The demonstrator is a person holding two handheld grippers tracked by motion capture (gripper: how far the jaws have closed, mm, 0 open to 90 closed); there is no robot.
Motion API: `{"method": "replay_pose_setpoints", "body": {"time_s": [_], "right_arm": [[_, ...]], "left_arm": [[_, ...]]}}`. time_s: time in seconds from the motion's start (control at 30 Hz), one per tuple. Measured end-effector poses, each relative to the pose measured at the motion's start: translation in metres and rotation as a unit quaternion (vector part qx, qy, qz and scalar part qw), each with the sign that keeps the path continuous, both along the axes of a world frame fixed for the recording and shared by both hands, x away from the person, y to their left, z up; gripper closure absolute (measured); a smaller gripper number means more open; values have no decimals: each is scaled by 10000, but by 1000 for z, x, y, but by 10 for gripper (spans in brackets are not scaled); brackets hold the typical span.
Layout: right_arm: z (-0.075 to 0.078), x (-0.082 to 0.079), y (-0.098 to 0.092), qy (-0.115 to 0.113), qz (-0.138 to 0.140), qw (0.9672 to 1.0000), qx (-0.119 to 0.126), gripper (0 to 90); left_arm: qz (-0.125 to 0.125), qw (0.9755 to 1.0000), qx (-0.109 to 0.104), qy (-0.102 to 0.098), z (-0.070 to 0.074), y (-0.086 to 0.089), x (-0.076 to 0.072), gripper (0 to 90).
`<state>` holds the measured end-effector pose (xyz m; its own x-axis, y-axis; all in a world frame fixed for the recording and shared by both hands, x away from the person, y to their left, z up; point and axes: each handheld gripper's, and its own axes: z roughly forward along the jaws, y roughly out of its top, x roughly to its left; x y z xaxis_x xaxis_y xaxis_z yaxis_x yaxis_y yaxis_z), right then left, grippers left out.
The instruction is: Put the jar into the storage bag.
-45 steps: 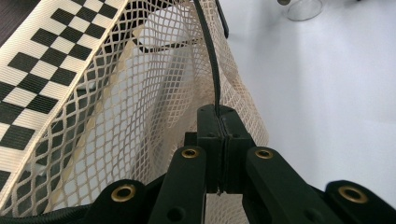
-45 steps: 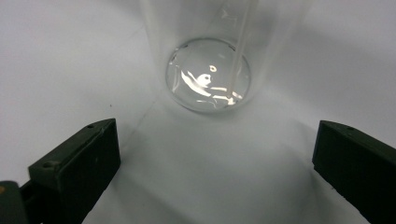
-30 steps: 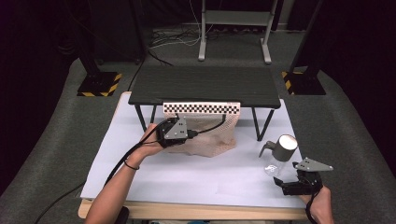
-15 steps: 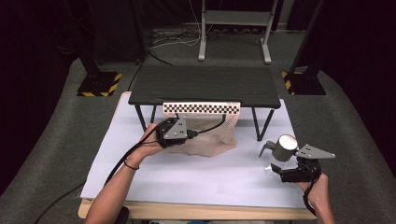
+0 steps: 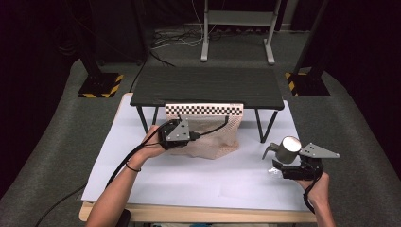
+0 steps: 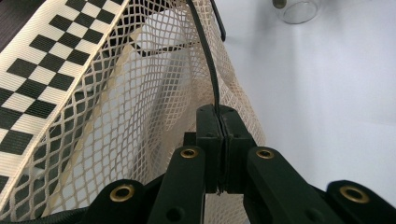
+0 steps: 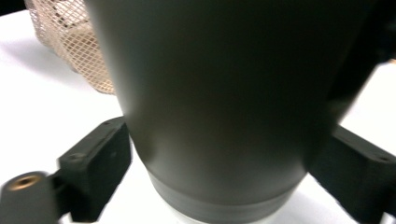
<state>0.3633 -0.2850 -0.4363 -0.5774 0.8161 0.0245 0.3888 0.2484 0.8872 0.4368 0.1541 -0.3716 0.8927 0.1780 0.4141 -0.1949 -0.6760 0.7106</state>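
Cream mesh, a net bag [image 5: 208,139] with a black-and-white checkered band [image 5: 204,109] along its top, hangs from the front edge of the low black table [image 5: 208,87] and slumps onto the white sheet [image 5: 198,175]. Your left gripper [image 6: 219,116] has its jaws pressed together on a thin black cord [image 6: 205,56] at the bag's edge, mesh just beside them. Your right gripper [image 5: 291,165] holds a grey metal cup [image 5: 286,149], its jaws spread around the cup's body, well apart from the bag.
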Motion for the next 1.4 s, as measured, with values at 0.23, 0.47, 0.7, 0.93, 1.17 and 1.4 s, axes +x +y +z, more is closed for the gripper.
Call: {"method": "replay_pose_setpoints", "body": {"time_s": [0.23,0.47,0.7,0.93,1.17,1.4], "right_arm": [[0,-4,1,-169,-87,9998,-40,296],[1,-7,6,-271,-138,9995,-114,300],[12,-14,13,-410,-59,9991,-49,301],[21,-17,23,-474,11,9988,-110,301],[29,-19,29,-504,102,9987,21,302],[37,-17,39,-536,210,9983,97,302]], "left_arm": [[-13,10000,34,-14,-1,0,0,877],[-23,10000,40,-19,-1,0,0,878],[-19,10000,58,-36,0,0,0,878],[-21,10000,56,-36,0,-1,-1,878],[-30,10000,58,-36,0,-1,-1,878],[-30,10000,62,-36,0,-1,-1,876]]}}
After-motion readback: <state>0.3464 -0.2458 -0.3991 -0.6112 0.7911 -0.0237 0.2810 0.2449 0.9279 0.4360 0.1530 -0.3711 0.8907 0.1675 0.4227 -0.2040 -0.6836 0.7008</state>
